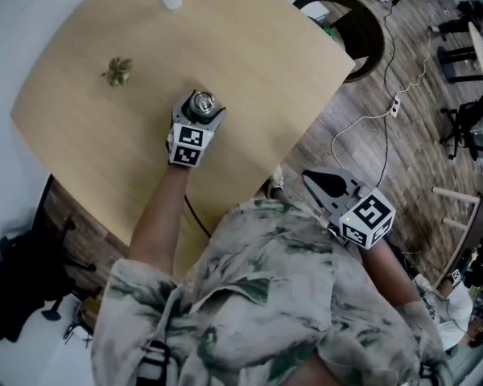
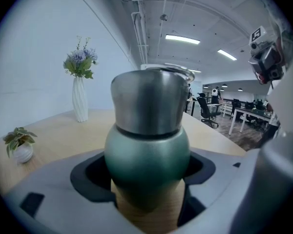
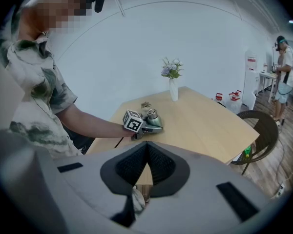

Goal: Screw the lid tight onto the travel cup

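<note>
The travel cup [image 1: 202, 103] stands upright on the wooden table [image 1: 266, 79], a dark green body [image 2: 147, 150] with a steel lid [image 2: 149, 101] sitting on top. My left gripper [image 1: 200, 116] reaches in from the near side and is shut on the cup's green body, with one pad against each side. In the left gripper view the cup fills the space between the jaws of the left gripper [image 2: 147, 174]. My right gripper [image 1: 309, 176] hangs off the table's right edge, over the floor, shut and empty. Its view shows the right gripper [image 3: 147, 146] with pads together, and the cup [image 3: 153, 116] far off.
A small potted plant [image 1: 118, 71] sits on the table's left part. A white vase with flowers [image 2: 79, 99] stands at the far edge. A dark chair [image 1: 350, 22] is beyond the table's right corner. Cables and a power strip [image 1: 394, 104] lie on the floor.
</note>
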Tool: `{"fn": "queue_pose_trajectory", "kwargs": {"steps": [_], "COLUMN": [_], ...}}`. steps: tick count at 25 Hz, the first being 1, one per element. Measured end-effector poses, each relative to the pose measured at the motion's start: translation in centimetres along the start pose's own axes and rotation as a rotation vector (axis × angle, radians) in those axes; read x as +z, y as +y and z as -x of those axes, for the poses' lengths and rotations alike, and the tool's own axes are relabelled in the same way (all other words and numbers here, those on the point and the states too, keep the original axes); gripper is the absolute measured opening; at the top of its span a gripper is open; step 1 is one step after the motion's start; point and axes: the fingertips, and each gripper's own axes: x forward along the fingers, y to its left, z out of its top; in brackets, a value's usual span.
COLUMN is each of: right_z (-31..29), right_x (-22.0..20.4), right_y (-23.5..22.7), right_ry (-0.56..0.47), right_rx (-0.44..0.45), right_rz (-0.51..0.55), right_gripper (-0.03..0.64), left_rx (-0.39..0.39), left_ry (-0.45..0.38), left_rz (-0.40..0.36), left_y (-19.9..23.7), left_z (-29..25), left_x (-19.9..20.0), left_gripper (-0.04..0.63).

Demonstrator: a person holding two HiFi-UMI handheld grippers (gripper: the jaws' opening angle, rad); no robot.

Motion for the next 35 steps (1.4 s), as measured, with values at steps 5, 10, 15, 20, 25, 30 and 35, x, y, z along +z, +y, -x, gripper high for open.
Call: {"fn": "queue_pose_trajectory", "kwargs": {"steps": [5,10,15,20,25,30,35], "right_z": [-0.7,-0.8,-0.8,-1.4,-1.3,-1.3,-1.0], "right_x": [0.1,0.3,0.2,0.1,-0.2,-0.5,0.4], "right_y": [0.1,0.5,0.6,0.5,1.3,1.9,2.5], "right_ry": [0.000,-0.013,-0.020,-0.024,-0.031,-0.040,-0.068], "right_rx": [0.010,0.006,0.006,0.008,0.028,0.069,0.129], "right_rz": [0.000,0.001,-0.011,-0.006,0.017,0.047,0.101], "right_gripper": [0.021,0.021,0.021,0.021,0.021,0.021,0.021], "left_rx": [0.001,0.024,0.041,0.079,0.127,0.105,0.096], "left_ry": [-0.005,0.008,-0.009,-0.024,-0.034,-0.046,-0.055], "left_rz": [0.008,0.004,0.014,0.058,0.138,0.186,0.209], "left_y": [0.1,0.3,0.3,0.5,-0.7,-4.0,-7.4], "left_z": [-0.3,0.7,2.8,5.9,9.9,13.3,16.5], "left_x": [-0.1,0.0,0.4,-0.4,-1.3,-0.8,1.3], "left_gripper": [0.382,0.383,0.383,0.382,0.380,0.380,0.295]}}
